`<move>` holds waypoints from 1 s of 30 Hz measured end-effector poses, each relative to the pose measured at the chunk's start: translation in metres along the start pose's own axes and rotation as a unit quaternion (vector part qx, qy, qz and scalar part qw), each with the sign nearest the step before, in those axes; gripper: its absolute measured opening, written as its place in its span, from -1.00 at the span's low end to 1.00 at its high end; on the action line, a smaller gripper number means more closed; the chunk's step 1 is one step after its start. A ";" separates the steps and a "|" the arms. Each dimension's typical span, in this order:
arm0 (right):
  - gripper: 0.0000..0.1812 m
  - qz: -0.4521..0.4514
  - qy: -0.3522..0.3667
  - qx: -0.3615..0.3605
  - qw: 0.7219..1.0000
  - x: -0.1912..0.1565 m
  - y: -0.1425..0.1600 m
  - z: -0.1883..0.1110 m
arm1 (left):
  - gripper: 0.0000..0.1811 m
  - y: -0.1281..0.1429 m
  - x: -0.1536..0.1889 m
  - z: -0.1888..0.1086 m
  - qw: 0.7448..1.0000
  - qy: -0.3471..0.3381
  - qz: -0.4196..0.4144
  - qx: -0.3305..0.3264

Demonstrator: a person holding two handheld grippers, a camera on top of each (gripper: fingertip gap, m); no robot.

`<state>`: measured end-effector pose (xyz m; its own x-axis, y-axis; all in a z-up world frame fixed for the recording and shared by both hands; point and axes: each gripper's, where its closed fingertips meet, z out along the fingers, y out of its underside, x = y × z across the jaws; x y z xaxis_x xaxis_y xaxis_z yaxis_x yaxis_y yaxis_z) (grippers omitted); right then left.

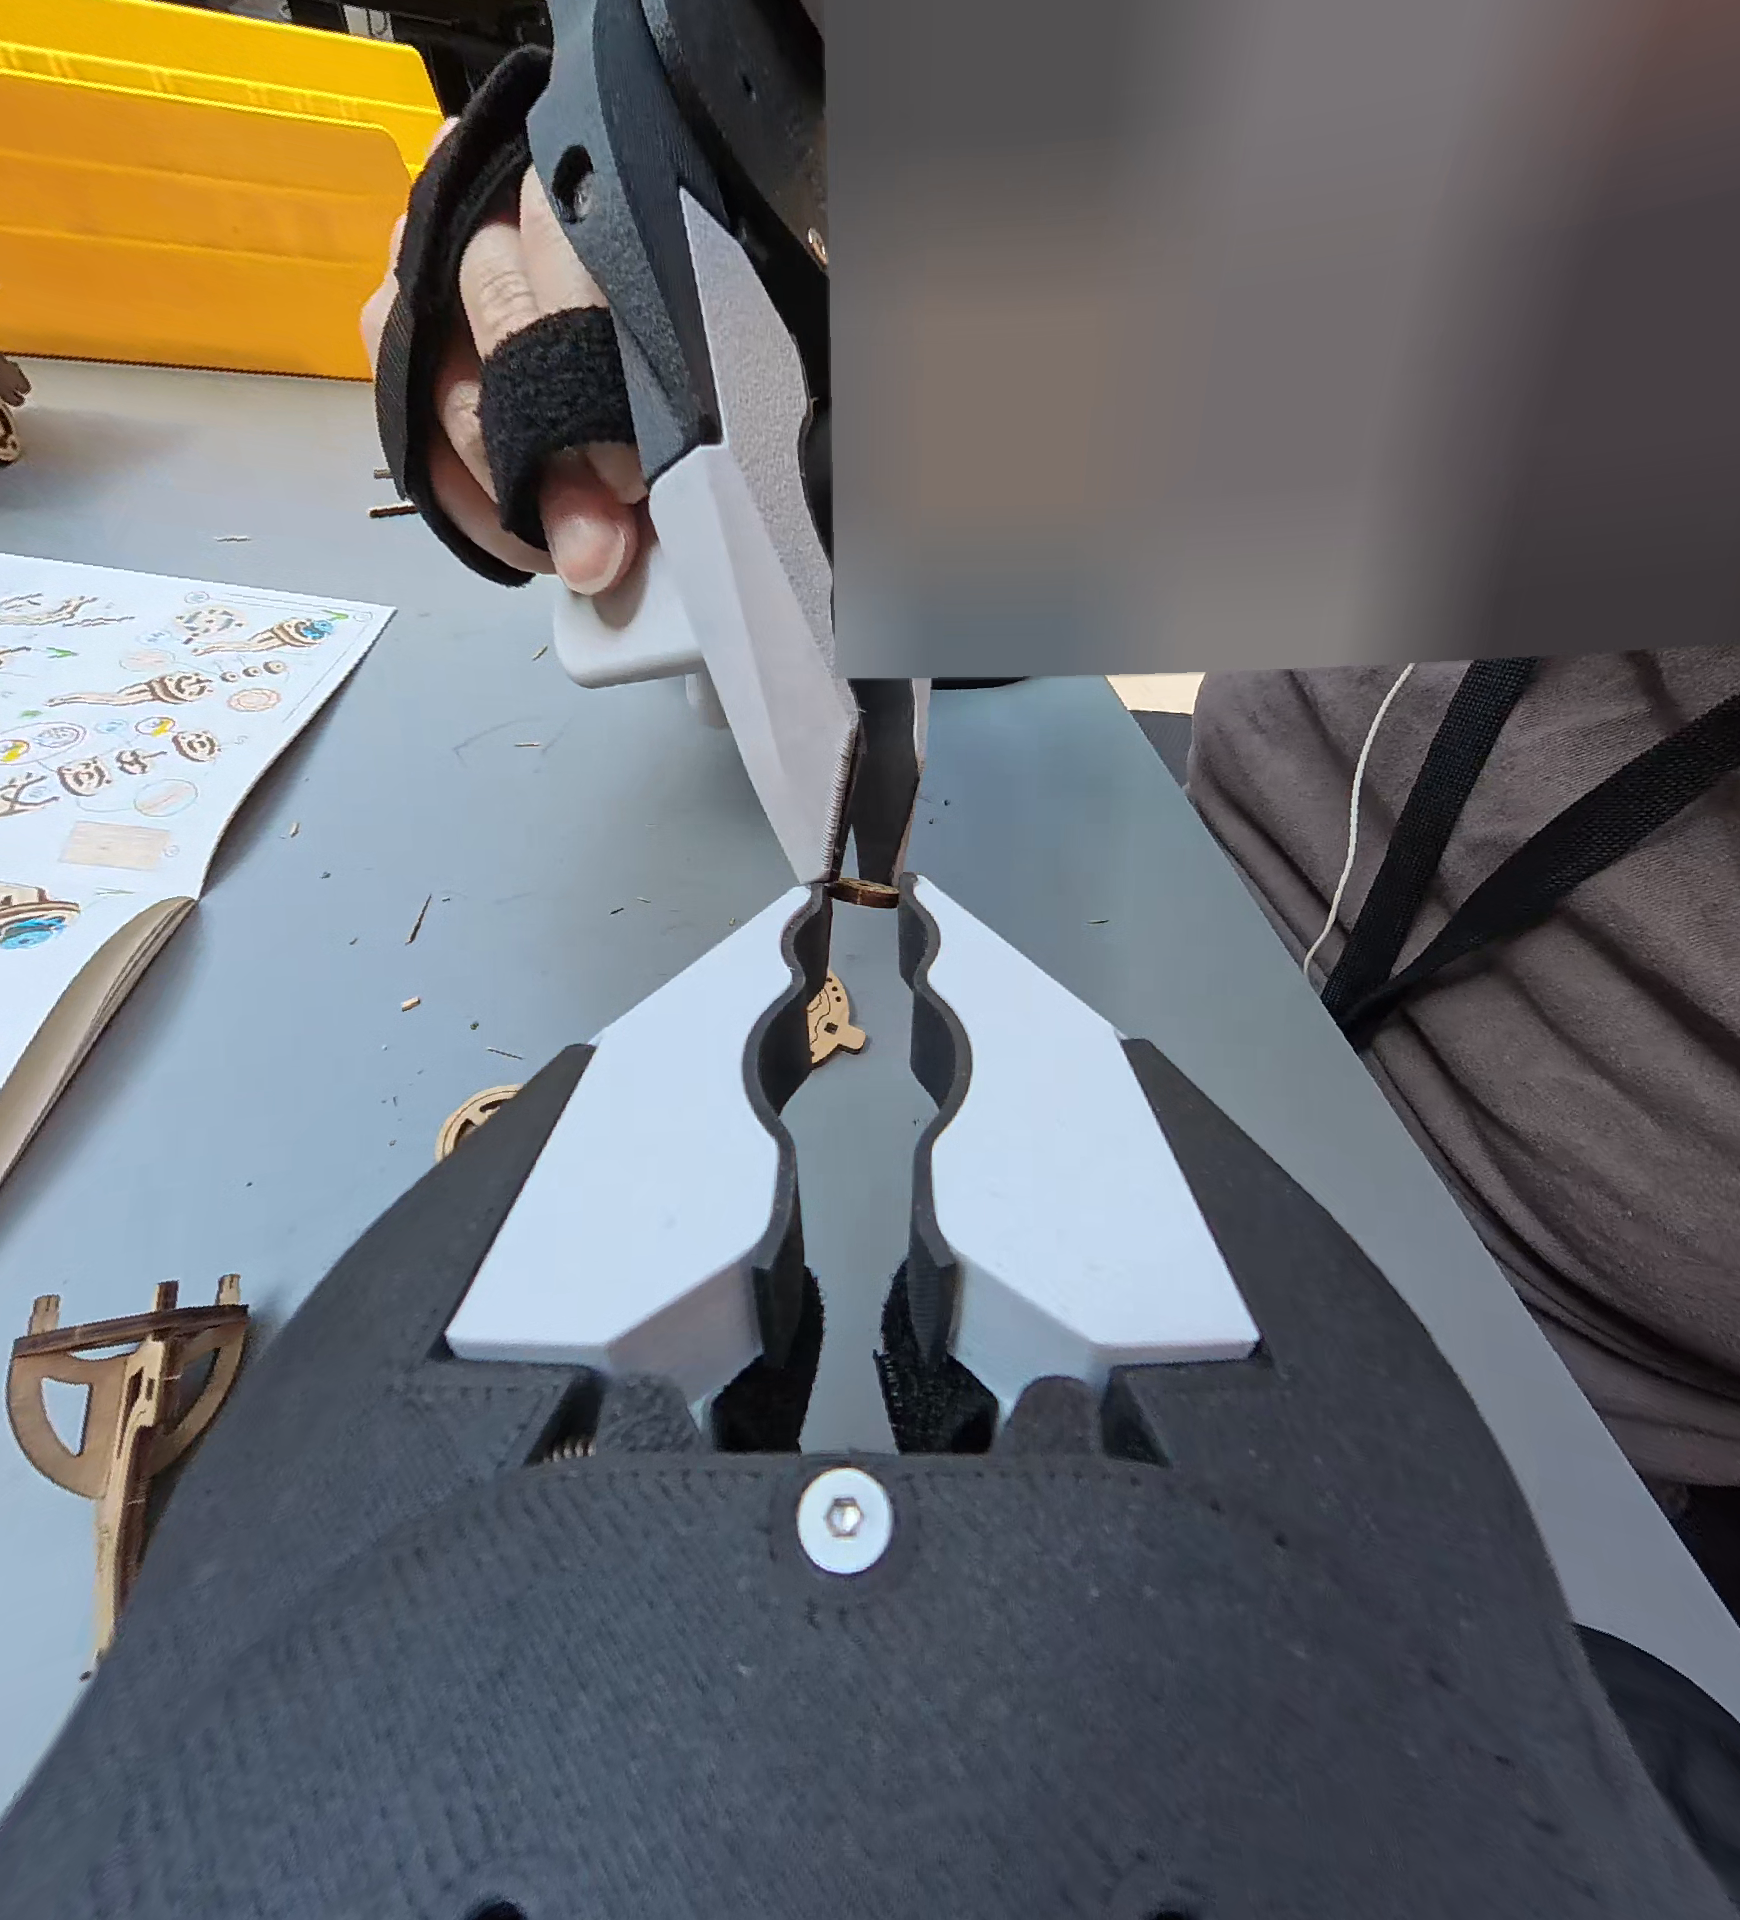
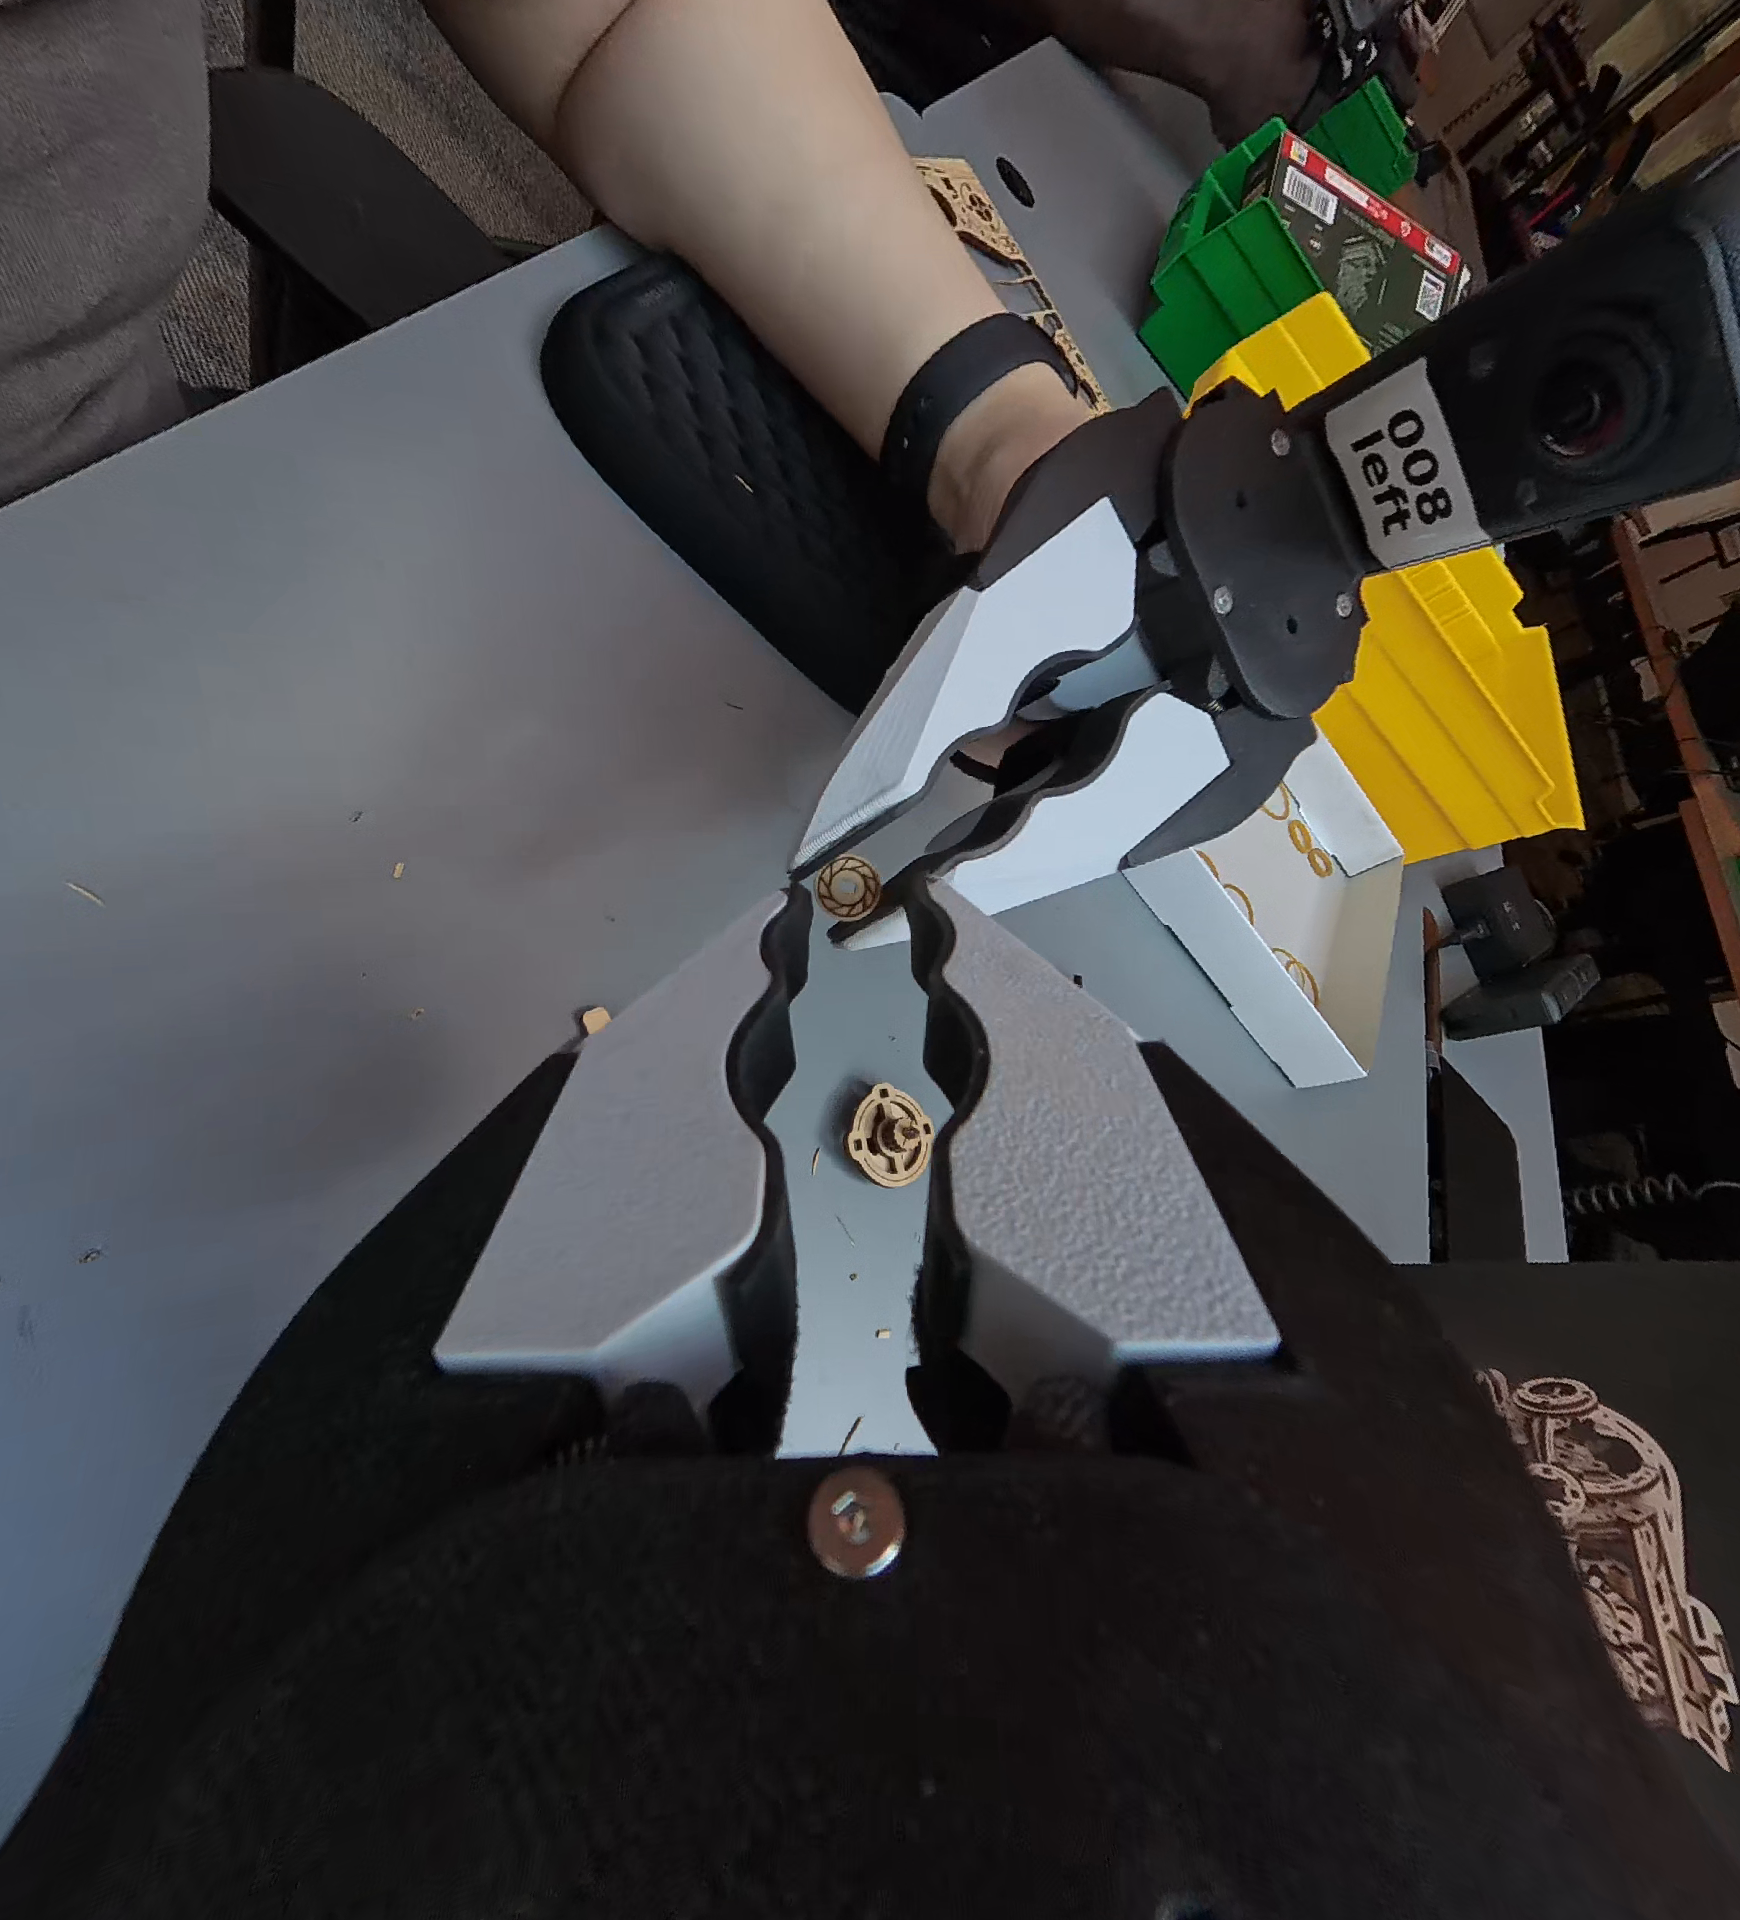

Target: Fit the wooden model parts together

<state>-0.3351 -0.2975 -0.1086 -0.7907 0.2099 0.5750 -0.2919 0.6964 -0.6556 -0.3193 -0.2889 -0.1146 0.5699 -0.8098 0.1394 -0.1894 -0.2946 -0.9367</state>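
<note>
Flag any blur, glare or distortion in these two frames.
Left wrist view: sharp, evenly lit, an added mosaic patch upper right; wide-angle bend along the table edge. Right wrist view: strong fisheye tilt, dim background shelves, soft blur on the near tongs, small wooden disc still crisp.

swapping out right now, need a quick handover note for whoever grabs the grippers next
Left gripper: jaws seem shut on the rim of the small wooden disc, held above the table.
Right gripper: tips flank the same disc; whether it grips is unclear.
Round hub part: lies loose on the table, under the right gripper.
Done: disc picked up.
Left: fit the disc to its mate, probably the hub part; nothing joined yet.
</note>
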 end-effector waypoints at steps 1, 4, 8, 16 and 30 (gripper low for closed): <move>-0.80 -0.001 -0.001 -0.003 1.000 -0.001 0.000 0.000 | -0.88 0.000 0.000 0.001 1.000 0.002 -0.002 0.000; -0.81 -0.008 0.001 -0.006 1.000 -0.001 0.000 -0.001 | -0.88 -0.001 0.001 0.001 1.000 0.012 -0.012 0.011; -0.82 -0.014 0.002 -0.002 1.000 -0.001 -0.003 -0.002 | -0.88 -0.005 0.000 0.000 0.999 0.011 -0.019 0.023; -0.84 -0.024 -0.005 -0.013 1.000 -0.006 -0.002 0.001 | -0.88 -0.003 0.003 0.002 0.999 0.021 -0.020 0.020; -0.87 0.096 -0.007 -0.112 0.989 0.014 0.054 0.006 | -0.53 0.028 -0.035 -0.016 0.995 -0.084 -0.027 -0.053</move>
<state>-0.3651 -0.2614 -0.1394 -0.8276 0.3455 0.4423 -0.0091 0.7797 -0.6261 -0.3575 -0.2771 -0.1410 0.7061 -0.6970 0.1250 -0.2319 -0.3944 -0.8892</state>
